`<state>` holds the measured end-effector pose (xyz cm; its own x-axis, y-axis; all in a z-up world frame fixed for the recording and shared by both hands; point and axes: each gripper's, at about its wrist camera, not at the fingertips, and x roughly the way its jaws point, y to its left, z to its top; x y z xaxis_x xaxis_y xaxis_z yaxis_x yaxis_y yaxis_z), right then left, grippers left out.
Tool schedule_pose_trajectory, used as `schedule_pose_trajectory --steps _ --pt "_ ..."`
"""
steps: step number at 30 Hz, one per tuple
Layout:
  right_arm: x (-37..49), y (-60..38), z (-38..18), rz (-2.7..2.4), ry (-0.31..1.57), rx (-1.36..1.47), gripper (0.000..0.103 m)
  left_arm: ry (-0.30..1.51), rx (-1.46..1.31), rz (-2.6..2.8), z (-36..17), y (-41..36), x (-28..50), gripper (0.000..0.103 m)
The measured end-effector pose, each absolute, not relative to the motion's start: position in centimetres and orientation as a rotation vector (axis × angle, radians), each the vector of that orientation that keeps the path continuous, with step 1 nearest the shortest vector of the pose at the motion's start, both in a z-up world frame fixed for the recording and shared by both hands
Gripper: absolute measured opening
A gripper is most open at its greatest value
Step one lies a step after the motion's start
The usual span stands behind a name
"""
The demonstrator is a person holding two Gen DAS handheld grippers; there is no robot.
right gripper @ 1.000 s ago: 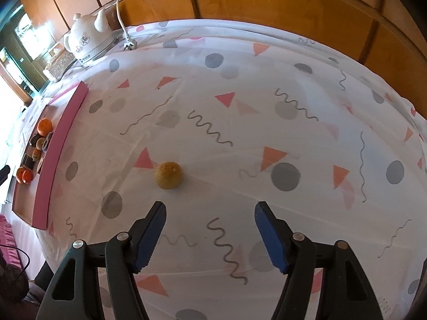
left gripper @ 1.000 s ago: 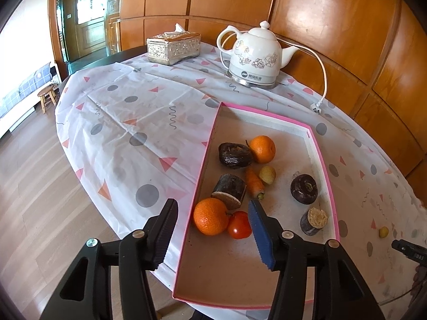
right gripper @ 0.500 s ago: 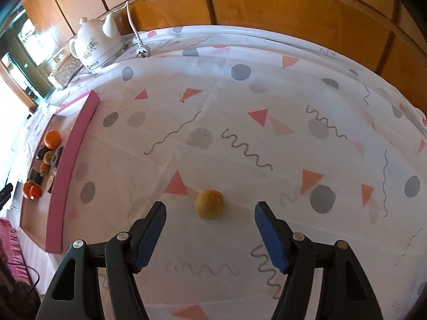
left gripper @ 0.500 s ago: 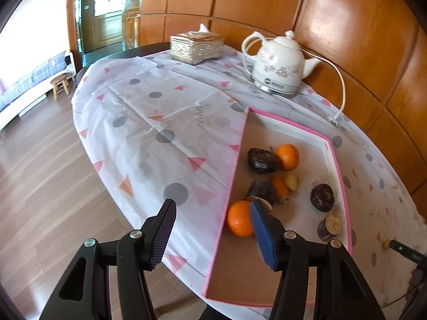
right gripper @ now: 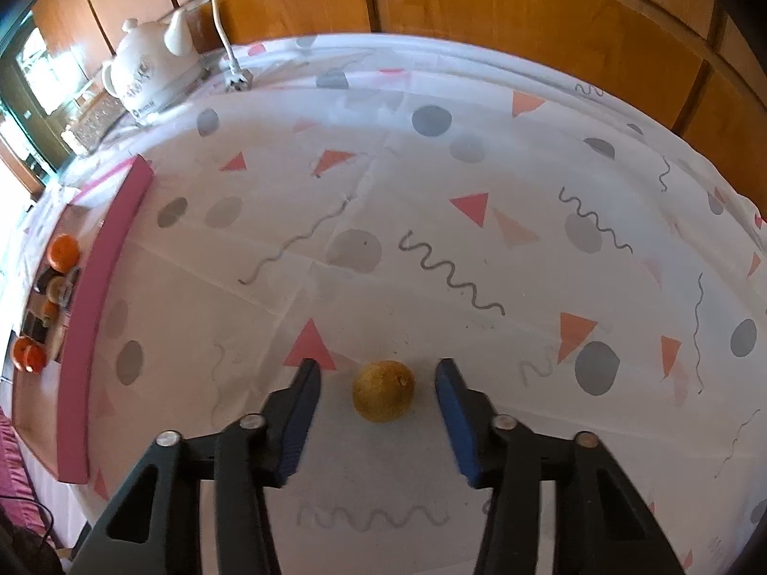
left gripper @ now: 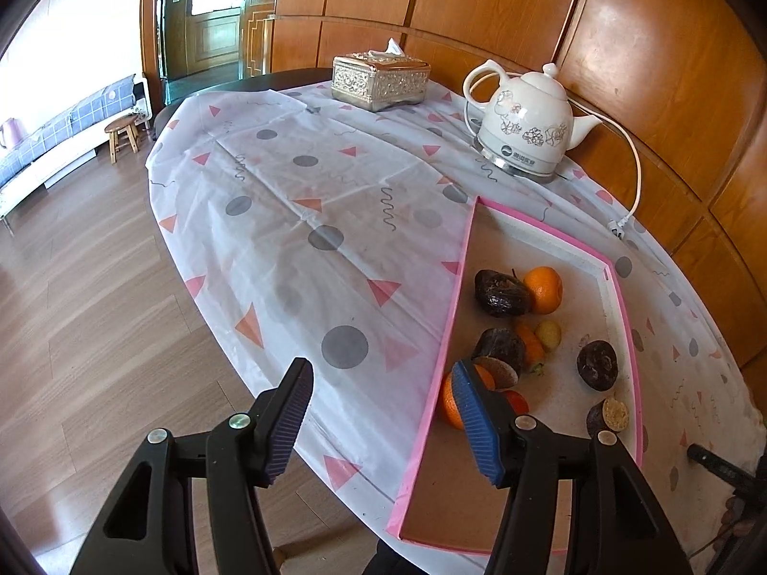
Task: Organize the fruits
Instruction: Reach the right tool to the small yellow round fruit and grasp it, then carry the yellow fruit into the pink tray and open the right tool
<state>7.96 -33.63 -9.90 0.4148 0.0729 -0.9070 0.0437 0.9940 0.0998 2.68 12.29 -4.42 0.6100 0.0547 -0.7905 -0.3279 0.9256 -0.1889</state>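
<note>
A small yellow-brown round fruit (right gripper: 383, 390) lies alone on the patterned tablecloth. My right gripper (right gripper: 377, 369) straddles it; its jaws are closing, with a gap still showing on each side of the fruit. A pink-rimmed tray (left gripper: 455, 287) holds an orange (left gripper: 544, 289), dark wrinkled fruits (left gripper: 501, 286), a carrot (left gripper: 532, 345), a tomato (left gripper: 517, 402) and a second orange (left gripper: 450, 402). My left gripper (left gripper: 378, 373) hangs open and empty over the tray's left rim. In the right wrist view the tray (right gripper: 96, 287) sits at the far left.
A white kettle (left gripper: 527, 129) with its cord and plug (left gripper: 616, 226) stands behind the tray. A silver tissue box (left gripper: 381, 79) sits at the table's far end. Wood panelling runs behind the table. The table edge drops to wooden floor on the left.
My right gripper moved up to the yellow fruit, which now lies between its jaws, and the jaws have narrowed. My left gripper drifted left, off the tray's fruits toward its rim.
</note>
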Motion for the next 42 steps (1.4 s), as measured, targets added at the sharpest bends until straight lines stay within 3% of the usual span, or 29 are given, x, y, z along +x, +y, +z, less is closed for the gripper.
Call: schedule_pose_trajectory --steps 1,42 --pt "8.0 -33.4 -10.2 0.003 1.151 0.09 0.026 0.891 -0.334 0.226 -4.4 12.4 2.7 0.061" --pt "5.6 -28.1 -9.3 0.16 1.102 0.056 0.025 0.87 -0.347 0.243 -4.3 12.8 1.2 0.065"
